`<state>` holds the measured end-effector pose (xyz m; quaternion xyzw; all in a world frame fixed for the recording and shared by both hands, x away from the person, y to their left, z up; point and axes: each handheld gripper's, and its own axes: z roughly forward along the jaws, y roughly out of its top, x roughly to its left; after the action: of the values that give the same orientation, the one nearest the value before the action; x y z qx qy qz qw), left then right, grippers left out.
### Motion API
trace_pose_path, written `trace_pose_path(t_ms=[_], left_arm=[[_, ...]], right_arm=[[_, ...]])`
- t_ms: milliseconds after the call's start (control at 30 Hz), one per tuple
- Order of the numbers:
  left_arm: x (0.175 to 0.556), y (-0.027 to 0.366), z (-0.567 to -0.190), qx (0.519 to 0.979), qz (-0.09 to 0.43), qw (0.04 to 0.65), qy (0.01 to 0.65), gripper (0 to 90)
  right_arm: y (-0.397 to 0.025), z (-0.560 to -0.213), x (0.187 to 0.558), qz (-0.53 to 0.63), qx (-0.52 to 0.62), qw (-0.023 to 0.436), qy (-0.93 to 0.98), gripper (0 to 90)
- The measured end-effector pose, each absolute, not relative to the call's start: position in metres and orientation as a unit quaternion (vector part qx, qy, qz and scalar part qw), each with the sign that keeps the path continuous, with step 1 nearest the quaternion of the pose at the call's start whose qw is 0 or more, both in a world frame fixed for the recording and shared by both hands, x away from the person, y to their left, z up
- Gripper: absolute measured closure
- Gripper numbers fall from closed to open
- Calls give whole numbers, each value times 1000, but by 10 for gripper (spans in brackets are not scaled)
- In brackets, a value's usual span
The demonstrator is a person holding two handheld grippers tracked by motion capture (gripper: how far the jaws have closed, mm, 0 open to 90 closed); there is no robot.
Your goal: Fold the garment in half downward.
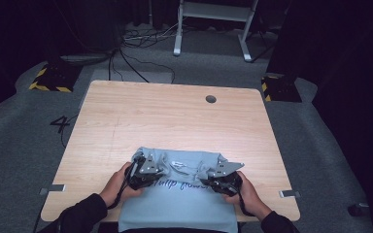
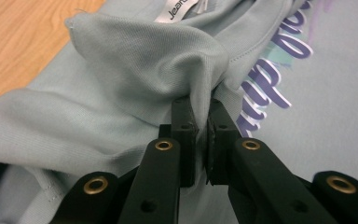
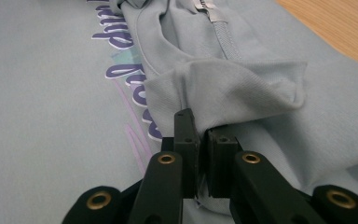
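1. Near the bottom edge of the high view, the pale blue T-shirt (image 1: pixel 177 204) lies printed side up on the wooden table (image 1: pixel 126 116), its lower part hanging over the near edge.
2. We have the left gripper (image 2: pixel 200 114) clamped tight on a bunched fold of cloth beside the collar label (image 2: pixel 175 9); the jaws are nearly touching with fabric between.
3. The right gripper (image 3: pixel 200 126) is the same: pinched on a raised flap right of the purple lettering (image 3: pixel 130 81), almost no gap.
4. Risk: both bites look shallow, only fabric edges at the jaw tips. A quick pull likely slips one side out and the fold goes skewed.
5. Risk: each pinch may hold more than one layer. We can't tell how many, so lifting could drag the layer beneath and wrinkle the print.
6. Risk: the overhang adds weight, and uneven hand motion could slide the whole shirt off the table.
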<state>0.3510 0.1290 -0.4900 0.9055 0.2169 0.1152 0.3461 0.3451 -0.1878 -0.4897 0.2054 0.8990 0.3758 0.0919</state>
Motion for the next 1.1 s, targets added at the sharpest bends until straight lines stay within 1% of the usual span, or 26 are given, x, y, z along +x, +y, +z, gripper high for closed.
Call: trace_pose_path(t_ms=[233,667,833,1100], left_arm=[[374,122,-492,898,127,355,229,843],[421,105,-491,896,157,337,241,843],[440,98,-490,894,170,328,253,843],[466,91,-489,889,181,318,275,843]], right_arm=[[-190,-490,363,373,224,113,893,854],[-189,-490,415,358,252,144,888,854],[-188,-489,433,352,261,154,886,855],[-184,-488,464,330,273,182,885,855]])
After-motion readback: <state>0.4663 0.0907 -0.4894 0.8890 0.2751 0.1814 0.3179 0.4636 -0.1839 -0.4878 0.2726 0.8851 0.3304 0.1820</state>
